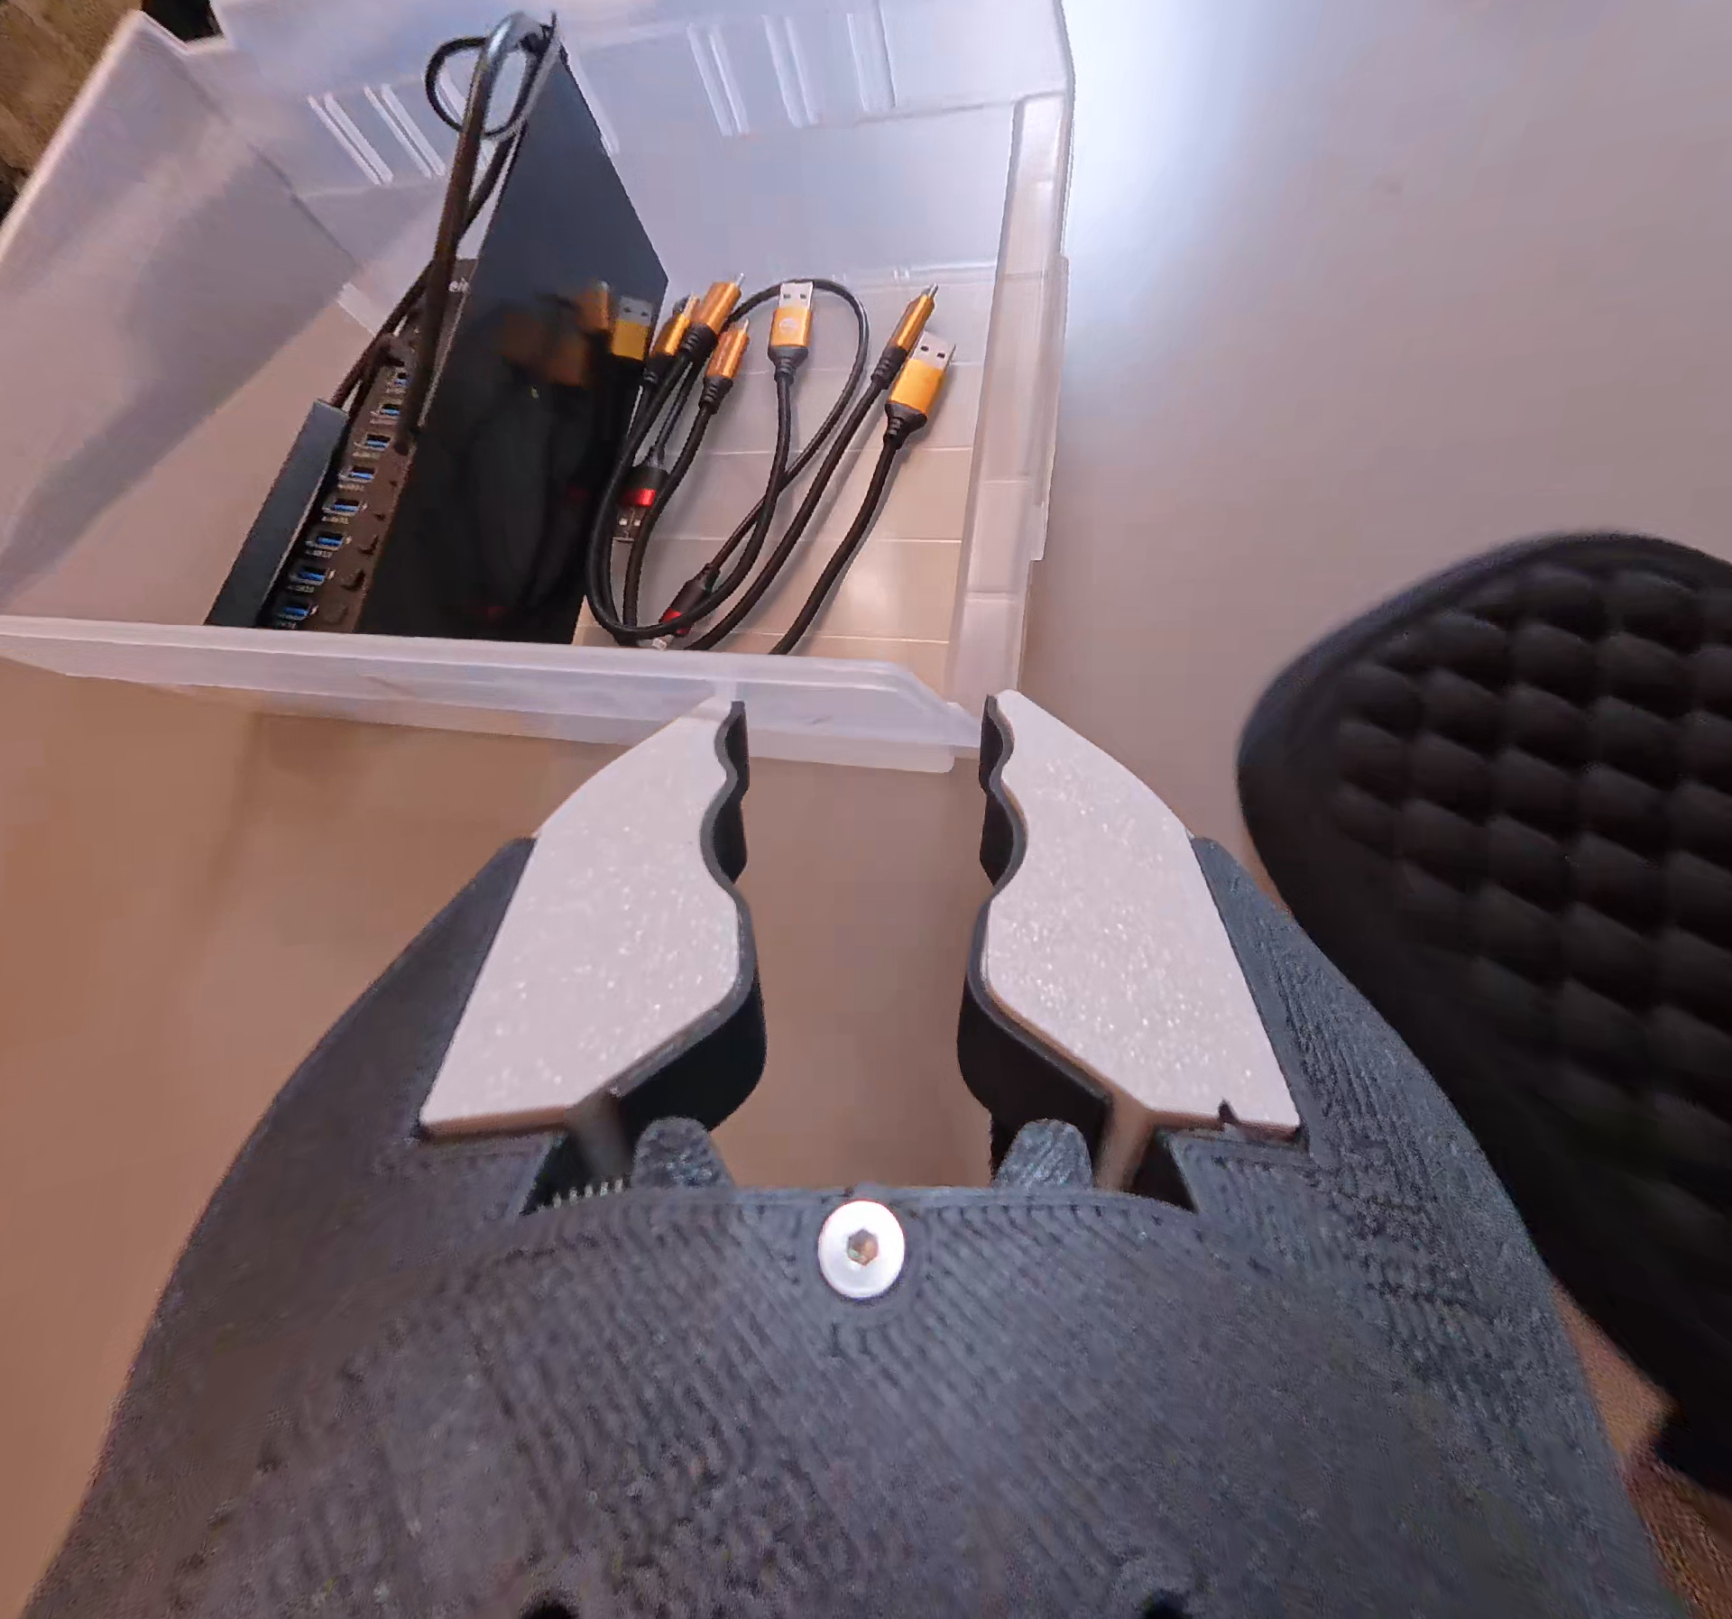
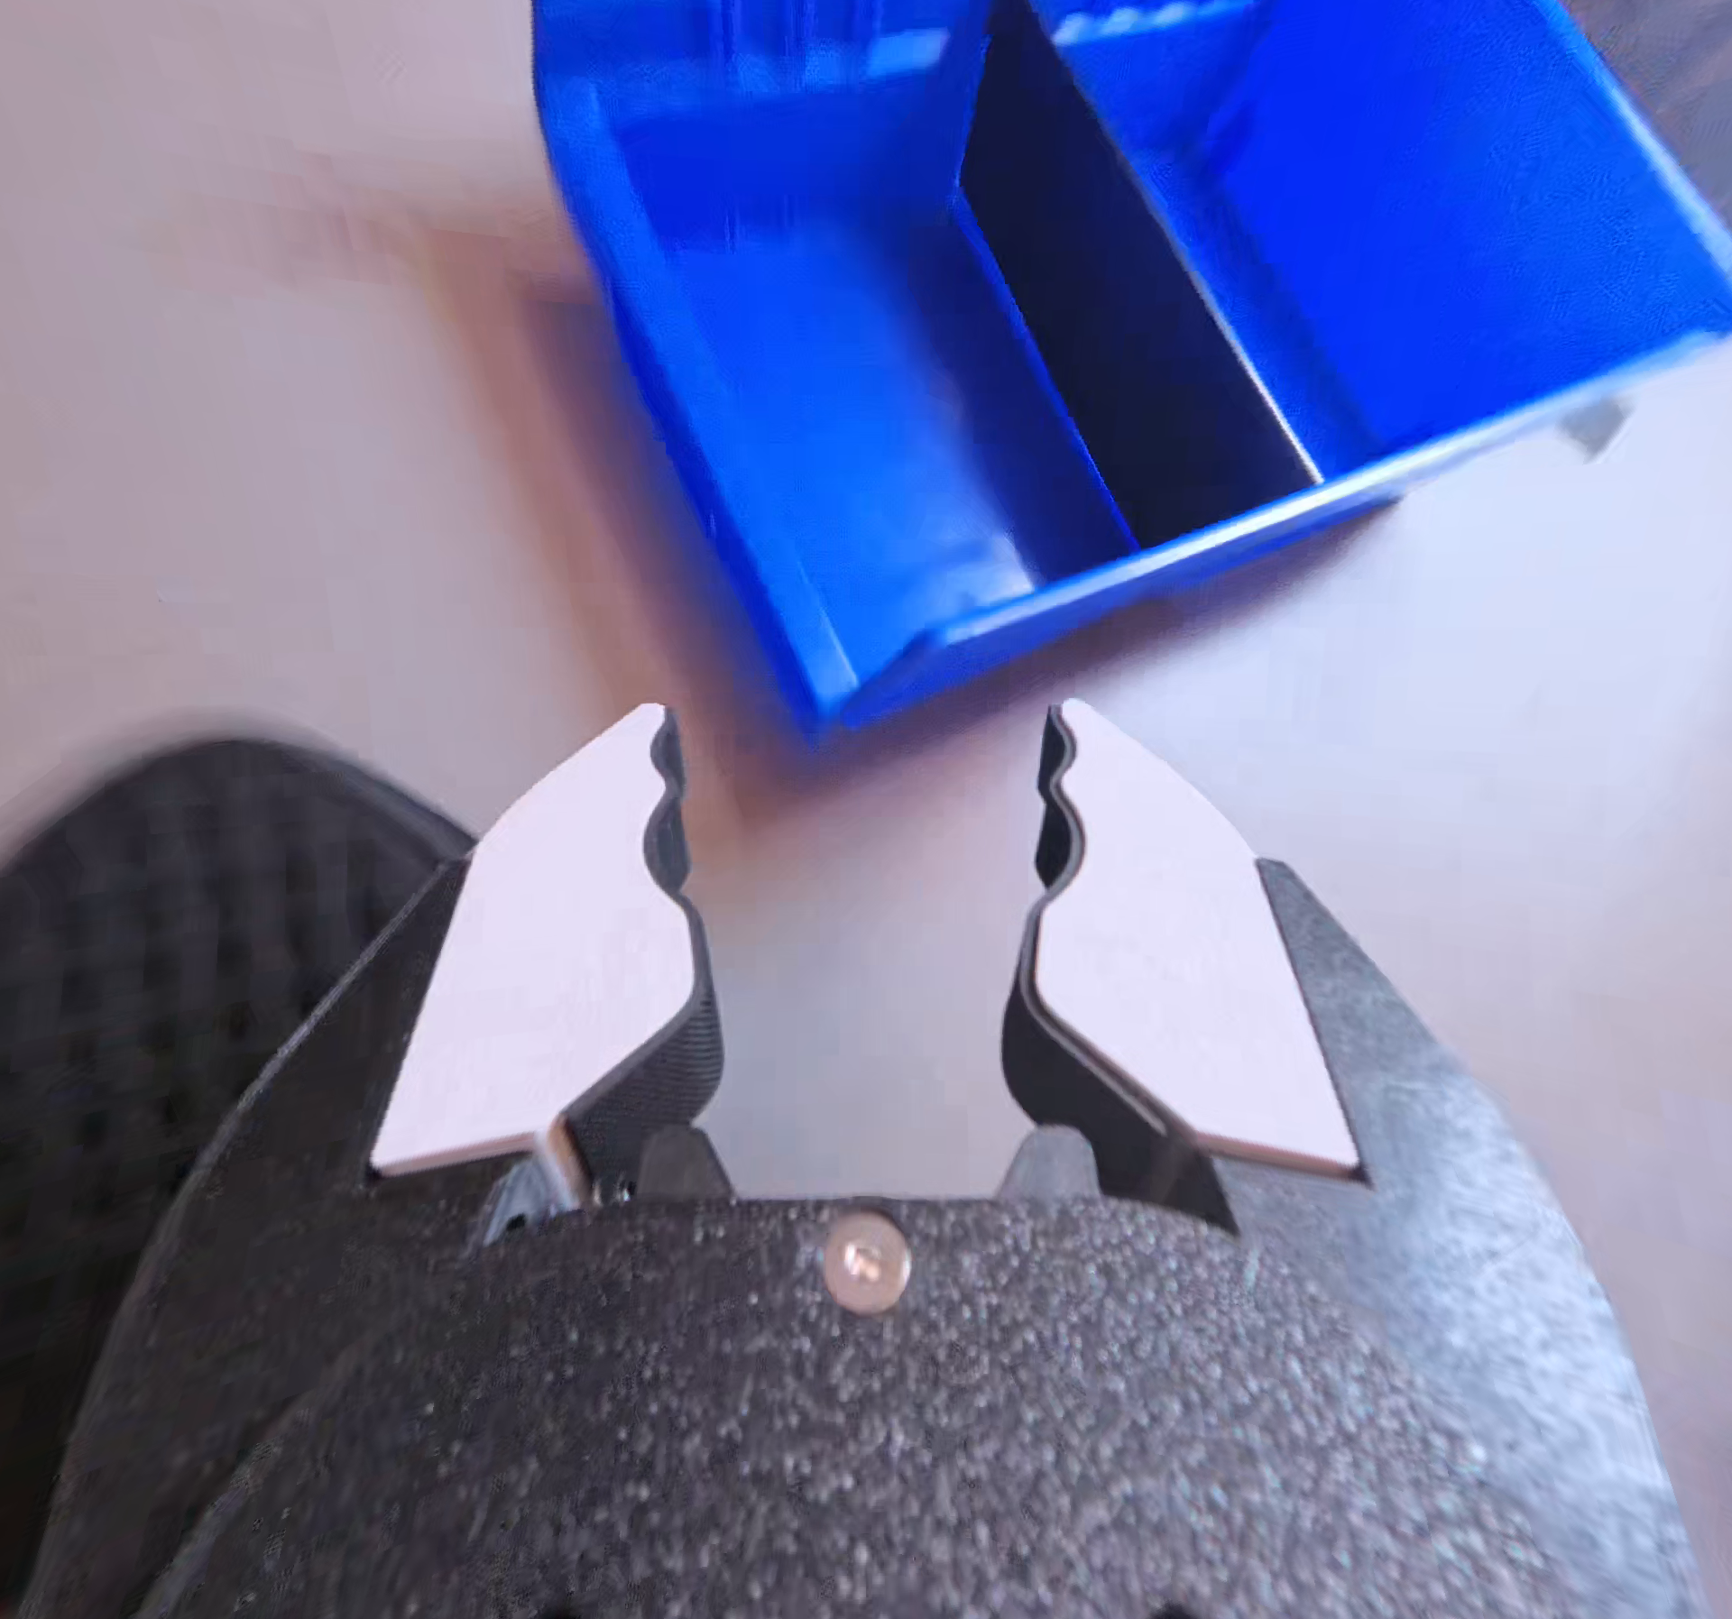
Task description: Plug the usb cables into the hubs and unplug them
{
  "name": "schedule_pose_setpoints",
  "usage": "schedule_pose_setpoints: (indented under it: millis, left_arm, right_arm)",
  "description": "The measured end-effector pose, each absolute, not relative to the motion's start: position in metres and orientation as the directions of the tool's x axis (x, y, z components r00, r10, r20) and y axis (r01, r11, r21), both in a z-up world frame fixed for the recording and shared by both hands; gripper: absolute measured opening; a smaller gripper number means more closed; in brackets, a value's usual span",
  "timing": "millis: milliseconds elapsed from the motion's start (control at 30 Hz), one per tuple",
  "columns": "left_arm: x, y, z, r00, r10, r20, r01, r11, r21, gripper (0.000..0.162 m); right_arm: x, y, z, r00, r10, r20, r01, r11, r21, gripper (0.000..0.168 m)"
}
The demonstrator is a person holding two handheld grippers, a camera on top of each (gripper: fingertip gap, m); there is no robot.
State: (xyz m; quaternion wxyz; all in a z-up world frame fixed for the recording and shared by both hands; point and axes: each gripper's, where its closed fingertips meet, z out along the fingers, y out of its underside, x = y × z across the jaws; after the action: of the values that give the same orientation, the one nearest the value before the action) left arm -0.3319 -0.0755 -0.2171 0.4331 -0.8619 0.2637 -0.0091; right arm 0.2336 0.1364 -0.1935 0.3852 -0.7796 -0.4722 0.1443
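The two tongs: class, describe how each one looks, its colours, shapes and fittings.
Both the left tongs and right tongs have rough black printed plastic bodies. Each carries two pale flat finger plates with wavy black inner edges, and one silver screw at the centre of the body. No cables or sleeves show.

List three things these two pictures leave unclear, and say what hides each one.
1. Left wrist view: cables behind the dark divider in the clear bin are only dim shapes.
2. Same view: the hub's near end is hidden by the bin's front rim.
3. Right wrist view: the blue bin is blurred and cut off at the top.
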Motion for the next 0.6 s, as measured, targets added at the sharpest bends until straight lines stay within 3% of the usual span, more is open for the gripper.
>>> schedule_pose_setpoints:
  millis: [67, 167, 267, 300, 433, 600]
  left_arm:
    - [-0.333, -0.055, -0.217, 0.858, -0.466, -0.217, -0.44, -0.446, -0.78, 0.044]
    - [-0.343, -0.031, -0.216, 0.877, -0.421, -0.232, -0.406, -0.392, -0.825, 0.031]
    - [-0.362, -0.018, -0.212, 0.941, -0.26, -0.218, -0.306, -0.373, -0.876, 0.026]
    - [-0.364, -0.017, -0.208, 0.959, -0.218, -0.183, -0.251, -0.346, -0.904, 0.029]
    - [-0.36, -0.003, -0.202, 0.992, -0.118, -0.05, -0.084, -0.306, -0.948, 0.052]
    - [-0.383, 0.018, -0.212, 0.986, 0.057, -0.155, -0.123, -0.373, -0.919, 0.037]
  right_arm:
    - [0.223, 0.143, -0.189, 0.63, 0.777, 0.004, 0.443, -0.354, -0.824, 0.073]
    - [0.209, 0.152, -0.208, 0.704, 0.709, -0.043, 0.377, -0.424, -0.823, 0.075]
    - [0.215, 0.172, -0.217, 0.774, 0.633, 0.014, 0.365, -0.427, -0.828, 0.05]
    - [0.22, 0.179, -0.218, 0.787, 0.617, 0.033, 0.364, -0.42, -0.832, 0.039]
    - [0.233, 0.199, -0.22, 0.787, 0.615, 0.057, 0.384, -0.414, -0.825, 0.024]
    - [0.245, 0.231, -0.219, 0.815, 0.551, 0.181, 0.442, -0.389, -0.808, 0.013]
